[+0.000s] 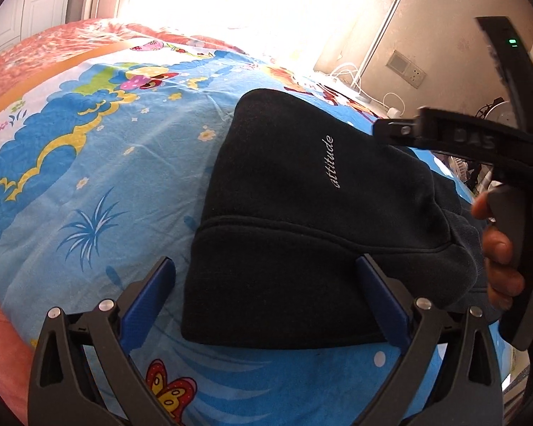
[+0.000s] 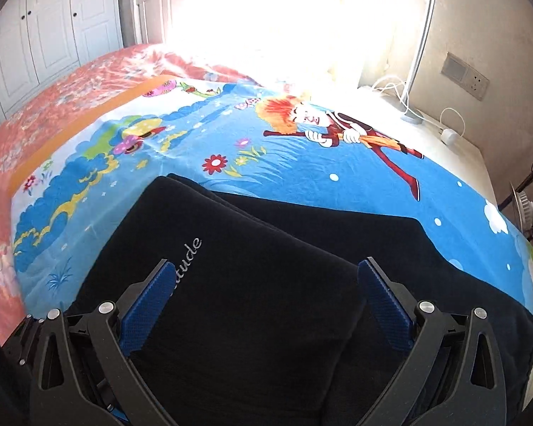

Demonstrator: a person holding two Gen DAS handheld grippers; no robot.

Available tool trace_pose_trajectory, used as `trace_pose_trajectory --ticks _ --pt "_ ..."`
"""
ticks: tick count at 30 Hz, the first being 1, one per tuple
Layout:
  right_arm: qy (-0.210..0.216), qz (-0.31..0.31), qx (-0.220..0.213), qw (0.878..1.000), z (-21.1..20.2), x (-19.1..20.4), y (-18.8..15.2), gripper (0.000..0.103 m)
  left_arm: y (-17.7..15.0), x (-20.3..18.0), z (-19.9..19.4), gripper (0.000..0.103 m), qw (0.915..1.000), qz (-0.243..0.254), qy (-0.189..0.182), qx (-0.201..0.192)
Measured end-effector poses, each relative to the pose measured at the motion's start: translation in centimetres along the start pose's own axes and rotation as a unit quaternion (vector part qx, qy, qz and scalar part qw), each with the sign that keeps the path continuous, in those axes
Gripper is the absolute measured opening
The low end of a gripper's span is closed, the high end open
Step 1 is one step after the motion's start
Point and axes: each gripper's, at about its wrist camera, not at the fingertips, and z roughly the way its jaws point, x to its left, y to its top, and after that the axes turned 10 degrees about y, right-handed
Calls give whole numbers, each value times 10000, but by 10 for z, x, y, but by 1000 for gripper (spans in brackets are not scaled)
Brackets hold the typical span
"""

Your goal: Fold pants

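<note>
The pants (image 1: 295,220) lie on the bed (image 1: 99,184), already doubled into a compact dark bundle with the word "attitude" on top, so the folding looks largely done. In the right wrist view the upper layer sits askew over a wider one beneath, so a last fold or some squaring up may remain. The left gripper (image 1: 266,301) hangs over the bundle's near edge and the right gripper (image 2: 266,305) right above it, both with jaws spread and holding nothing. Beyond the pants are a cartoon sheet, a headboard (image 2: 149,10) and wardrobe doors (image 2: 46,35); a wall socket (image 2: 465,76) sits to their right.
</note>
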Motion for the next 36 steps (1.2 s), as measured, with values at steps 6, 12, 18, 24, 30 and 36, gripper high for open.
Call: trace_pose_trajectory --ticks 6,12,18,24,30,36 --pt "-153 -17 273 9995 30 -5 -18 98 -2 21 -3 77 9962 -392 -774 49" --pt "-159 30 221 9996 31 -7 -18 98 2 46 4 62 9850 -1016 -1359 302" --pt "29 78 507 9987 -2 4 19 98 9 38 -15 36 9883 -901 -1211 211" --pt "841 -153 1562 9840 -2 69 68 98 17 15 -36 33 9951 -601 -781 20" --pt "291 -650 2736 9592 57 109 62 98 22 -4 -54 32 9975 -383 -583 -132" --pt "312 -850 2988 9500 67 105 54 48 22 -5 -59 43 9964 -616 -533 -231"
